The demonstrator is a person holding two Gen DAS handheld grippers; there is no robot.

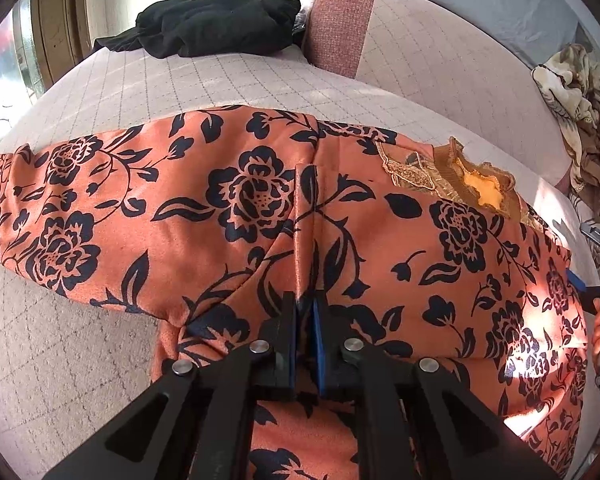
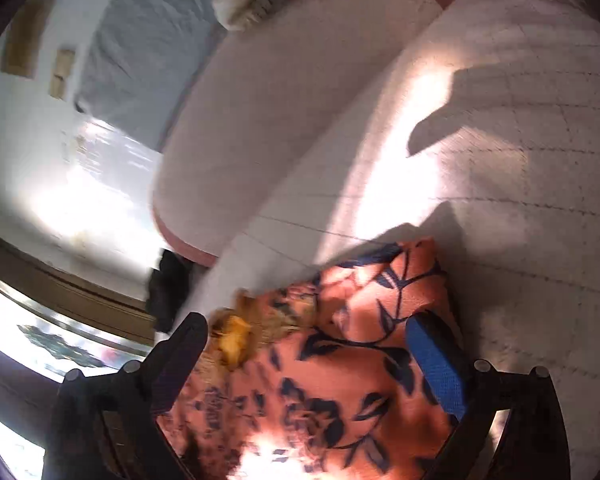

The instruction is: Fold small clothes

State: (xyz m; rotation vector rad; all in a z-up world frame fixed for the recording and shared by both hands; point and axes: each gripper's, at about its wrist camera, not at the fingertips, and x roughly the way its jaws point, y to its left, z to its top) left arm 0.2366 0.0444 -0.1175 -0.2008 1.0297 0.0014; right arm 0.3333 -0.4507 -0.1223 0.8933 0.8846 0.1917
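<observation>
The left tool pinches a ridge of the floral garment. The right tool stands spread over that garment's corner on the sofa.

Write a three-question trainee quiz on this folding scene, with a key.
1. True or false: the left gripper is shut on a raised pleat of the orange floral garment.
2. Multiple choice: the black clothing lies A) under the garment, B) apart from it, farther back on the sofa, C) in the right gripper.
3. Fill in: the right gripper's fingers stand ____ on either side of the garment's corner.

Key: 1 true; 2 B; 3 open.
</observation>
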